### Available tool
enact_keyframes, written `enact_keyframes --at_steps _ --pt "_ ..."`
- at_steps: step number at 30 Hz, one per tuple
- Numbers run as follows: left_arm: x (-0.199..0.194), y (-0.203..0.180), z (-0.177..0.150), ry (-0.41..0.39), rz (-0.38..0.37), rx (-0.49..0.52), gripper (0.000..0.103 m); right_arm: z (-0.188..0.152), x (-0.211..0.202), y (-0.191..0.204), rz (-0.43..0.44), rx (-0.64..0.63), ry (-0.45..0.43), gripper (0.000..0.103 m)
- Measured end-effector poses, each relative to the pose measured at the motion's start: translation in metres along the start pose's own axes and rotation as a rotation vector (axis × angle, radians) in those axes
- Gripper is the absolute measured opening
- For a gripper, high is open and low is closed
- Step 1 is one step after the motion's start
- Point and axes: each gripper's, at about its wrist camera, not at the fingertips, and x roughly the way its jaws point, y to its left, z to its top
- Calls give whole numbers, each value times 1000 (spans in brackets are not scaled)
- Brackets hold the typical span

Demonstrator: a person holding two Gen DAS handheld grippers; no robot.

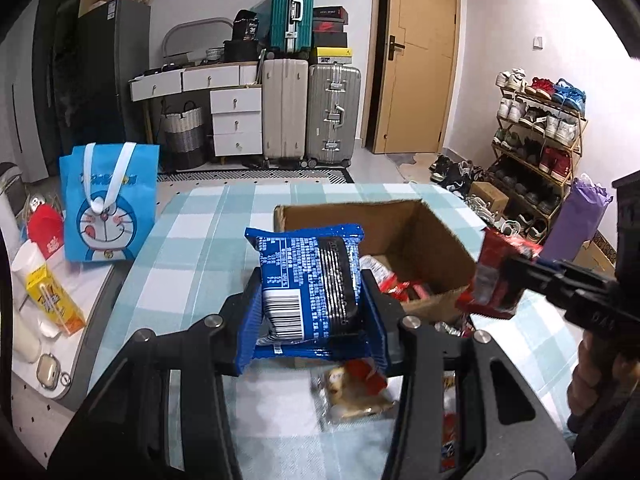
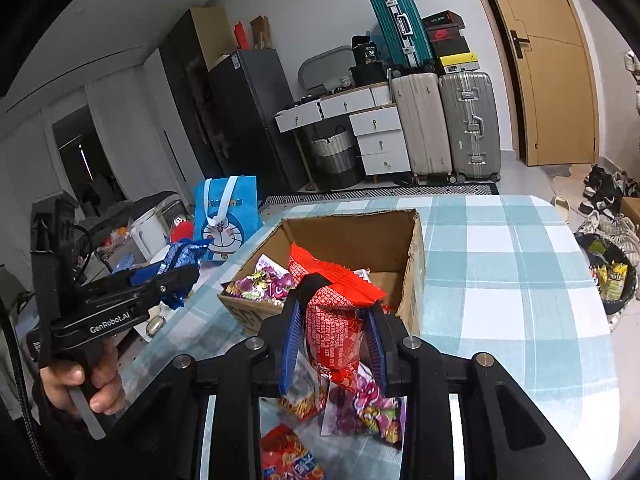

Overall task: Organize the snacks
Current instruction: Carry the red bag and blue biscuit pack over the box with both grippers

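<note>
Above a checked tablecloth (image 1: 192, 236), the left gripper (image 1: 310, 300) clamps a glossy blue packet (image 1: 308, 284); the right gripper (image 2: 334, 332) pinches a crinkled red packet (image 2: 332, 320) beside an open cardboard box (image 2: 414, 268).

The left gripper's (image 1: 312, 300) pads are hiding both side edges of the blue snack pack (image 1: 310, 280), and its print is coming out too small to read. The cardboard box's (image 1: 420, 224) floor is mostly getting blocked. The loose packets (image 2: 360, 412) are sitting blurred behind the right gripper's (image 2: 334, 344) frame.
</note>
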Motion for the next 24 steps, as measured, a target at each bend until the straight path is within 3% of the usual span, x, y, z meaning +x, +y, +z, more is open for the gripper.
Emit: enact_keyframes --at_steps 13,24 --pt "40 -31 30 11 -25 44 42 23 21 -8 9 33 -24 30" --pt "93 -35 34 46 -29 23 42 36 45 -15 -1 51 -35 30"
